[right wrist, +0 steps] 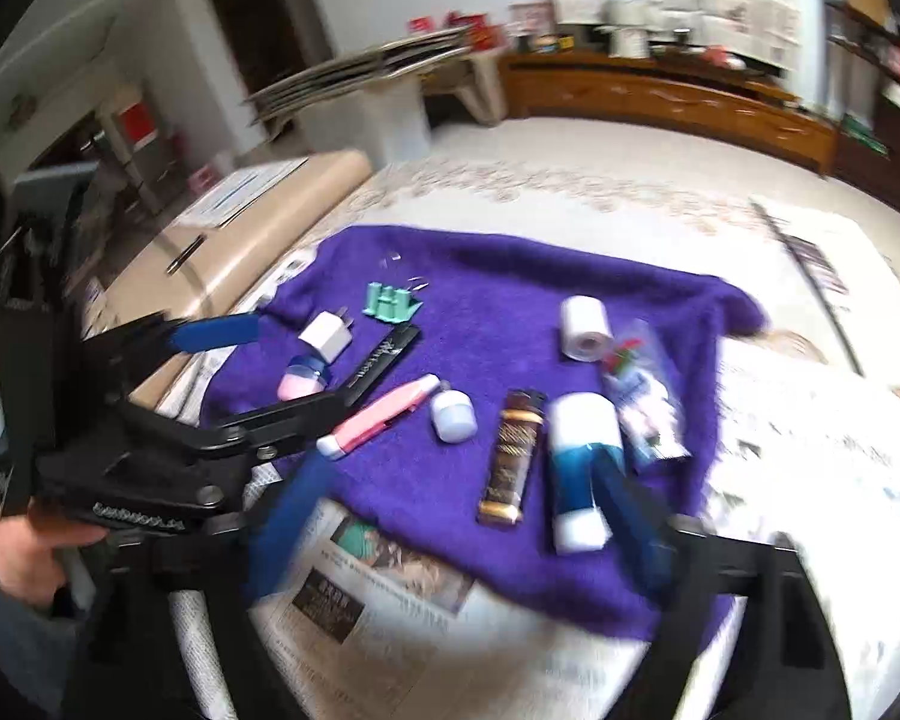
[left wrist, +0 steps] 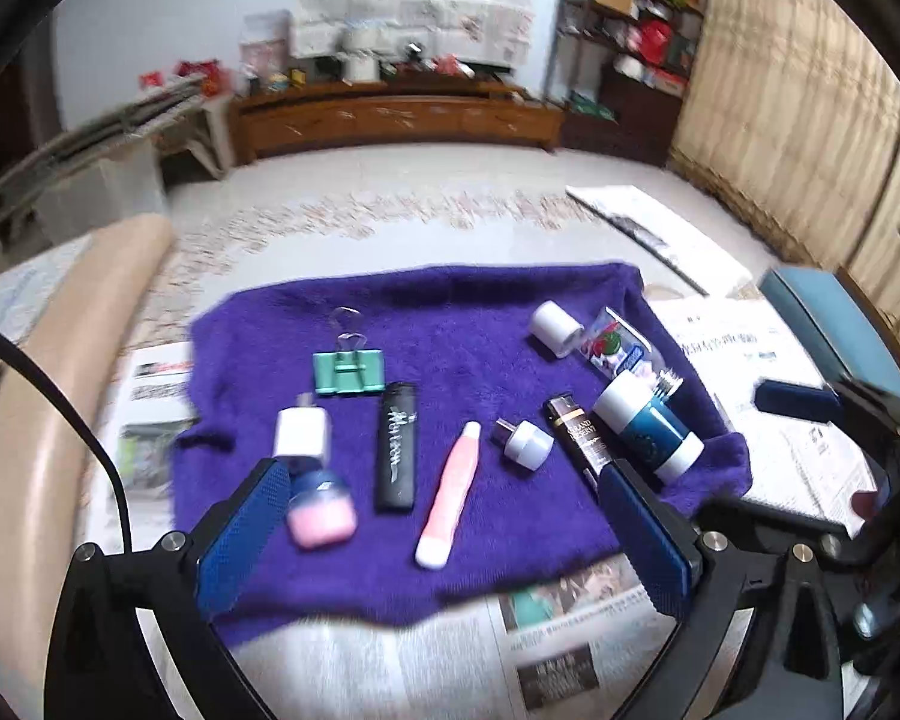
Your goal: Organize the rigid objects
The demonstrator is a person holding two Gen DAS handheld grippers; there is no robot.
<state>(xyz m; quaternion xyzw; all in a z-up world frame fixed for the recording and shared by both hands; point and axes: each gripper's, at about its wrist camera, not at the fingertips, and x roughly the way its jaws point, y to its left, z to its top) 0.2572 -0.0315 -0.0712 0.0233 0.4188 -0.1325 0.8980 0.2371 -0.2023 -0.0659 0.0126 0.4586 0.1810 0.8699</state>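
Both claws wide open, nothing gripped, left claw (left wrist: 444, 534) over near edge of purple towel (left wrist: 450, 300), right claw (right wrist: 468, 534) near teal bottle (right wrist: 582, 468), small items laid in row: black lighter (left wrist: 397, 447), pink tube (left wrist: 450, 495), green binder clip (left wrist: 349, 372) at far left.

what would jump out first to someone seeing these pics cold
The fuzzy purple towel spread over newspapers dominates the middle, with small items scattered across it. A mint-green binder clip lies toward its far left, a black lighter and a pink-and-white pen-shaped tube lie mid-cloth, and a teal-and-white cylindrical bottle lies on the right. Both blue-padded hand-held grippers, left and right, hang wide open over the near edge, holding nothing.
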